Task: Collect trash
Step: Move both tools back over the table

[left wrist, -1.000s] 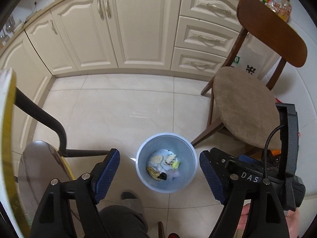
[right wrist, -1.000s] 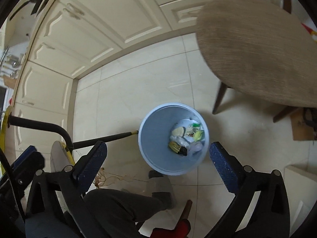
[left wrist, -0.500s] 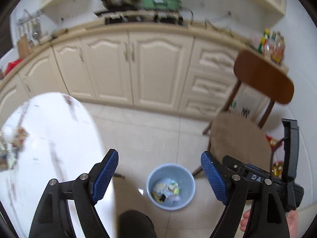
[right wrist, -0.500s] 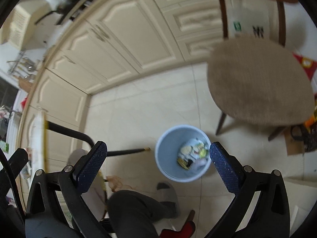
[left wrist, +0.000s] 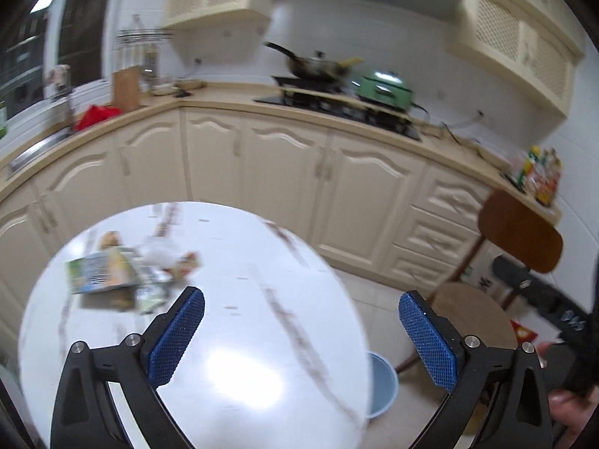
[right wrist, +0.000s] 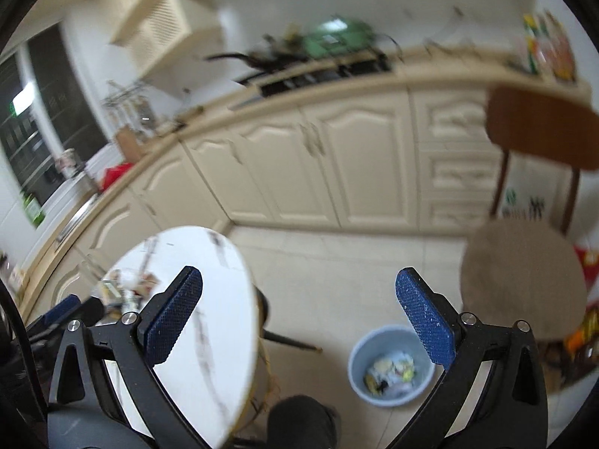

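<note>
I have my left gripper (left wrist: 301, 308) over the round white marble-patterned table (left wrist: 232, 355), its blue-padded jaws opening wide with nothing between them. The remaining trash (left wrist: 127, 273) is a blurred cluster of wrappers and a printed packet on the far left part of the tabletop, beyond and to the left of my left fingertip, close to it but not touching. I cannot make out the single pieces through the blur.

My right gripper (right wrist: 299, 295) hangs to the right of the table edge, above the tiled floor (right wrist: 337, 262), jaws spread wide and empty. In its view the same trash shows small on the table's far side, left of its left finger, with the left gripper's dark body just in front of it. The pale blue bin (right wrist: 391, 368) stands on the floor below and between my right gripper's fingers, nearer the right one, and already holds crumpled wrappers and scraps. From the left wrist camera only a sliver of the bin's rim peeks out past the table's right edge.

A wooden chair with a padded seat (right wrist: 524, 273) stands right of the bin, in front of cream kitchen cabinets (left wrist: 284, 179).
</note>
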Demonstrator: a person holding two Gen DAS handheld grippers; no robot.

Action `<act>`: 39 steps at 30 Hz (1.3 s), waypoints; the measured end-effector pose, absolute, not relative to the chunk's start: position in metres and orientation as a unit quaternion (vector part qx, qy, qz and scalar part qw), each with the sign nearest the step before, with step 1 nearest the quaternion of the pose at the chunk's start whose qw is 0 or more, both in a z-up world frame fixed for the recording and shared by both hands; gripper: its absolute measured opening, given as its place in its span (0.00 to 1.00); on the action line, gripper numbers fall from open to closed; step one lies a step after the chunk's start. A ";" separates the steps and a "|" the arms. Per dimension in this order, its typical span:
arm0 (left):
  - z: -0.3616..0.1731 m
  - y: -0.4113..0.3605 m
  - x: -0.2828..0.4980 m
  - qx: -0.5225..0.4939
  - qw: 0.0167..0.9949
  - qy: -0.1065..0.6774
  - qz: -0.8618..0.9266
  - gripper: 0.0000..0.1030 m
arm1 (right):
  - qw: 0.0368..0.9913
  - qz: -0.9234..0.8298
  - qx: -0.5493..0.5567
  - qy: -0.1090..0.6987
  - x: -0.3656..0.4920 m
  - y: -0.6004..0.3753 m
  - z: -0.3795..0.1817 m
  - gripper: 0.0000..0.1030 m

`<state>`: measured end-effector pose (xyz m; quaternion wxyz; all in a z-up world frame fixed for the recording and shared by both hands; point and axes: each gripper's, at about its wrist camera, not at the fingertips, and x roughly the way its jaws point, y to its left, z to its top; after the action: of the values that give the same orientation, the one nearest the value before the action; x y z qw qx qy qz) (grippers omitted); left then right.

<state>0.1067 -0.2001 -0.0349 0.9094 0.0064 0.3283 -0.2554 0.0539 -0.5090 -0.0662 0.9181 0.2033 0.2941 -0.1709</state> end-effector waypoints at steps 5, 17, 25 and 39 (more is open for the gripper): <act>-0.025 -0.127 0.087 -0.017 0.932 0.305 -0.197 0.99 | 0.947 -0.130 0.141 0.258 0.075 -0.438 -0.030 1.00; -0.015 -0.034 0.022 -0.026 0.967 0.244 -0.069 0.99 | 0.971 -0.043 0.051 0.228 0.119 -0.292 -0.009 1.00; -0.047 -0.003 0.022 -0.048 0.954 0.292 -0.042 0.99 | 0.958 -0.009 0.023 0.284 0.159 -0.244 -0.047 1.00; -0.071 -0.016 0.162 0.006 0.935 0.342 -0.097 0.99 | 0.930 -0.014 0.009 0.368 0.225 -0.249 -0.111 1.00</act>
<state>0.1619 -0.0156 -0.0709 0.9347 0.0056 0.3418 -0.0973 0.2251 -0.2492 -0.1114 0.9296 0.0092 0.3681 -0.0137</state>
